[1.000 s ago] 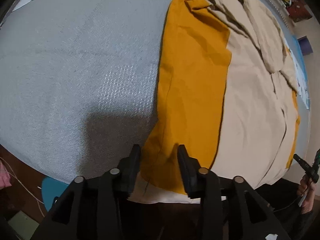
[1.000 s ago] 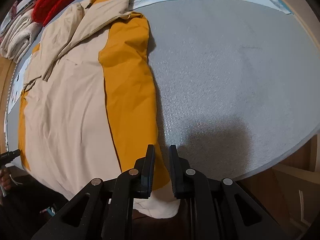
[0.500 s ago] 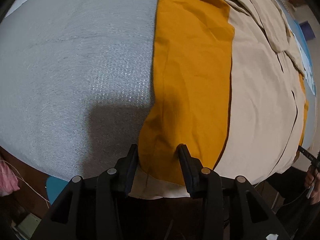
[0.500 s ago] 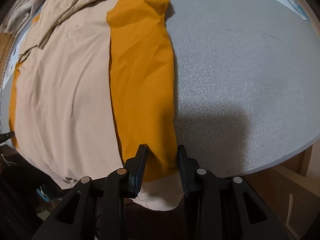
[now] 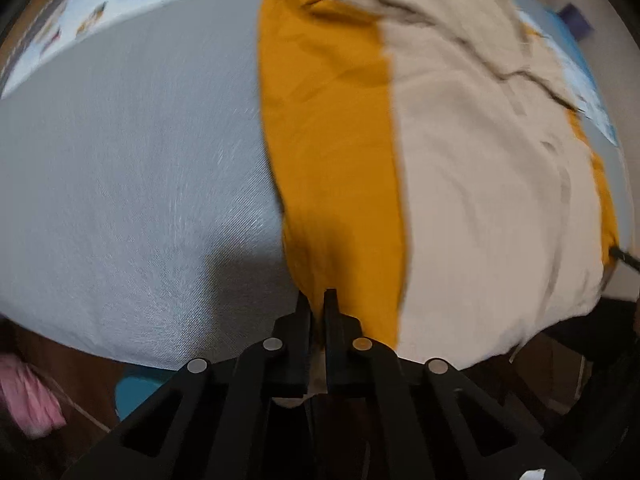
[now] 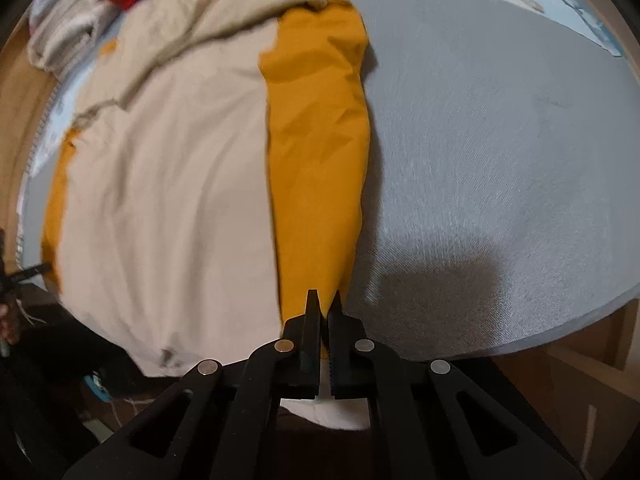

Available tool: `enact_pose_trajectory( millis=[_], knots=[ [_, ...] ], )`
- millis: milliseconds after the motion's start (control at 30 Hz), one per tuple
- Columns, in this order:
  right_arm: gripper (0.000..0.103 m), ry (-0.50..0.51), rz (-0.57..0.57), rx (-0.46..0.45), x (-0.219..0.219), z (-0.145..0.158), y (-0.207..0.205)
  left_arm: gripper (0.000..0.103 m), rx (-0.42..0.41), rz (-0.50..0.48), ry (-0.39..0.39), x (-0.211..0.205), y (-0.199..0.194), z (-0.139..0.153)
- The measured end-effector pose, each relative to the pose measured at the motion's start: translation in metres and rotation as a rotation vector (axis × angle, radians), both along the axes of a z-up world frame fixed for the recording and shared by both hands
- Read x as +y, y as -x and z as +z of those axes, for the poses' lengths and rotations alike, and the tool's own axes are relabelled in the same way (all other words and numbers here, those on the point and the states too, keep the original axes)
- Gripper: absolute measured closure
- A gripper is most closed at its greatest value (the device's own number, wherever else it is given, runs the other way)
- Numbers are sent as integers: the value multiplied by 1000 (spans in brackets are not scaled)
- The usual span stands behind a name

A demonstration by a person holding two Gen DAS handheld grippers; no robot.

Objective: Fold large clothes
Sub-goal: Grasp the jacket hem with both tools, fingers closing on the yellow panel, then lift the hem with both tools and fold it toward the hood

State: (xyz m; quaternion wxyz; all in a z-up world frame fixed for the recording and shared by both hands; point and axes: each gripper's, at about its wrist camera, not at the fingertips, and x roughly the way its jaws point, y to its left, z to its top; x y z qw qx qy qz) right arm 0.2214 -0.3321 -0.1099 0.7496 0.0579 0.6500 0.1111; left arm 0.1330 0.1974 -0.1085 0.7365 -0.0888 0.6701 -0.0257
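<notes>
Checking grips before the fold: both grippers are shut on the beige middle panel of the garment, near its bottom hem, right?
Not quite. Both the left gripper and right gripper are shut on the garment's mustard-yellow side panels, near its bottom hem, not the beige middle. Each wrist view shows yellow cloth pinched between its jaws.

I am looking down along the left gripper (image 5: pixel 319 300): it is showing as matte black plastic, two flat, narrow fingers (image 5: pixel 304 320) rising from a linkage of angled arms. Four round silver pins are sitting in a shallow arc across that linkage, and triangular cut-outs are opening the outer struts lower down. A small white scrap is showing at the bottom right of the body.

The right gripper (image 6: pixel 324 300) is looking the same to me: black, four silver pins, the same hollow struts. Its fingers (image 6: pixel 313 312) are tapering to points, and I am seeing fine ridges along the inner face of one.
</notes>
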Motion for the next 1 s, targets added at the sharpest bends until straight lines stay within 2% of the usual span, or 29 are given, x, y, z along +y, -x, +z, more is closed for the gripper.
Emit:
enact_pose_trajectory(
  millis=[133,233,400,500,633,733,833,933,1000],
  knots=[
    [101,-109,18,-93,-7,47,10,100,-114,-54,73,-10,8,52],
    [101,-139,42,-176,-6,85,19,100,-186,-78,109,-5,14,88],
    [101,-200,56,-287,-20,147,37,101,-252,-109,171,10,28,123],
    [101,-220,66,-325,-30,174,53,101,-287,-141,216,17,47,146],
    [101,-256,53,-340,-49,194,84,101,-313,-150,266,26,70,165],
    [101,-292,12,-347,-69,198,109,101,-324,-121,309,36,78,167],
    [101,-319,-30,-345,-85,195,114,101,-323,-78,319,47,60,154],
    [101,-315,-48,-334,-87,182,89,101,-320,-26,309,52,26,138],
    [101,-302,-63,-326,-85,171,55,101,-323,5,307,54,-3,123]
  ],
)
